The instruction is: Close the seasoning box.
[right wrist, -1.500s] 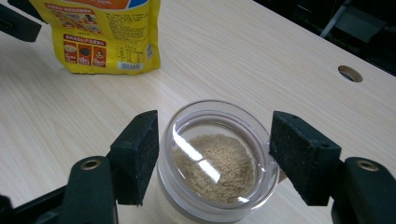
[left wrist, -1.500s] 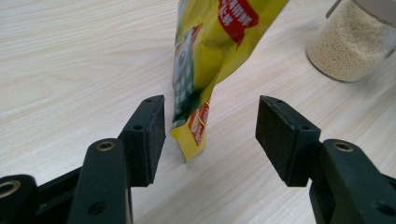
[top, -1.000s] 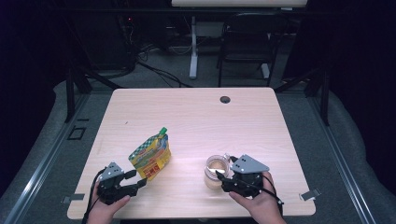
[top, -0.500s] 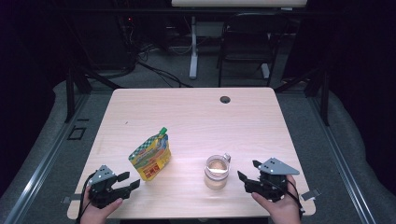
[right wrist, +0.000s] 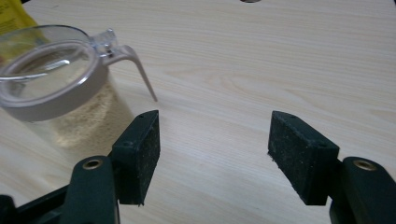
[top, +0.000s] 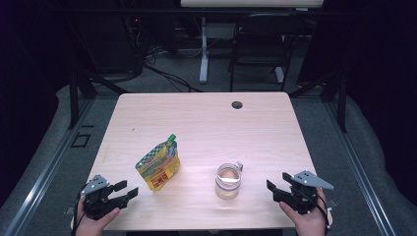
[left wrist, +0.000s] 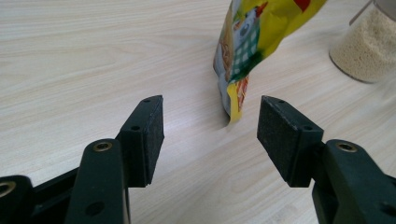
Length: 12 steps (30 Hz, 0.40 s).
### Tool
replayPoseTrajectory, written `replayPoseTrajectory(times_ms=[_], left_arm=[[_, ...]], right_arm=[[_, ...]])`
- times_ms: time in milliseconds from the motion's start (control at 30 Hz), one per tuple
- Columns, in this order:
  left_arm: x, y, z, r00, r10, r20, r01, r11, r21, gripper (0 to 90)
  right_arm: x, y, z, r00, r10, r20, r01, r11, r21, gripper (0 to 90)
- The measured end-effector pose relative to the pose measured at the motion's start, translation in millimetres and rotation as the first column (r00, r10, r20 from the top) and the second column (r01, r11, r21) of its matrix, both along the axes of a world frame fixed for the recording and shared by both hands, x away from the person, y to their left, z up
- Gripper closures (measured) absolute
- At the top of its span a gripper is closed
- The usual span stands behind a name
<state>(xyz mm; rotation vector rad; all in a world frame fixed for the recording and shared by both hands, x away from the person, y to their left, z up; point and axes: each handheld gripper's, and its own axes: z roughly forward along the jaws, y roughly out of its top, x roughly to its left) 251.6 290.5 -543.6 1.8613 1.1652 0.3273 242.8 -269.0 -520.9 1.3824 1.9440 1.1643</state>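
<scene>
A yellow and green spouted pouch (top: 158,165) stands upright on the wooden table (top: 206,123), left of centre. A clear jar (top: 228,181) with a lid and beige grains inside stands to its right. At the front left corner my left gripper (top: 126,192) is open, and its own view has the pouch (left wrist: 254,42) a little ahead of its empty jaws, with the jar (left wrist: 366,49) farther off. My right gripper (top: 276,189) is open near the front right edge. In its view the jar (right wrist: 60,88) stands ahead and left of the jaws, apart from them.
A dark round cable hole (top: 237,104) sits near the table's far edge. Beyond the table stand a chair and desk legs on grey floor with cables.
My right gripper has drawn back from the jar toward the front right edge, leaving the jar standing. My left gripper has slid left and back from the pouch.
</scene>
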Motion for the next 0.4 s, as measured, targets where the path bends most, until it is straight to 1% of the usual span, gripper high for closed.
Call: replayPoseTrajectory(times_ms=[67, 133, 200, 233, 300, 400], left_arm=[[0.5, 3.2, -0.2, 0.9999, 0.011, 0.001, -0.011, 0.9999, -0.01, 41.2], [1.2, 6.3, -0.3, 0.9997, 0.023, 0.005, -0.023, 0.9996, -0.018, 41.2], [1.8, 8.3, -0.4, 0.9996, 0.027, 0.004, -0.027, 0.9994, -0.023, 41.2], [2.3, 9.3, -0.6, 0.9995, 0.032, 0.007, -0.032, 0.9993, -0.021, 41.2], [4.0, 10.8, -1.8, 0.9994, 0.034, 0.001, -0.034, 0.9992, -0.023, 41.5], [5.4, 11.8, -2.7, 0.9993, 0.037, 0.0, -0.037, 0.9991, -0.019, 41.6]], right_arm=[[0.5, -4.0, -3.0, 0.9999, -0.017, -0.003, 0.017, 0.9998, -0.01, 33.7], [1.6, -7.5, -7.3, 0.9996, -0.027, -0.005, 0.027, 0.9996, -0.007, 33.9], [2.4, -10.2, -10.8, 0.9992, -0.036, -0.018, 0.036, 0.9993, -0.006, 33.9], [2.6, -11.4, -12.3, 0.9989, -0.038, -0.027, 0.038, 0.9992, -0.008, 33.9], [3.1, -12.4, -15.3, 0.9987, -0.036, -0.035, 0.036, 0.9993, 0.007, 33.8], [3.2, -12.8, -15.7, 0.9988, -0.031, -0.038, 0.031, 0.9995, 0.008, 33.6]])
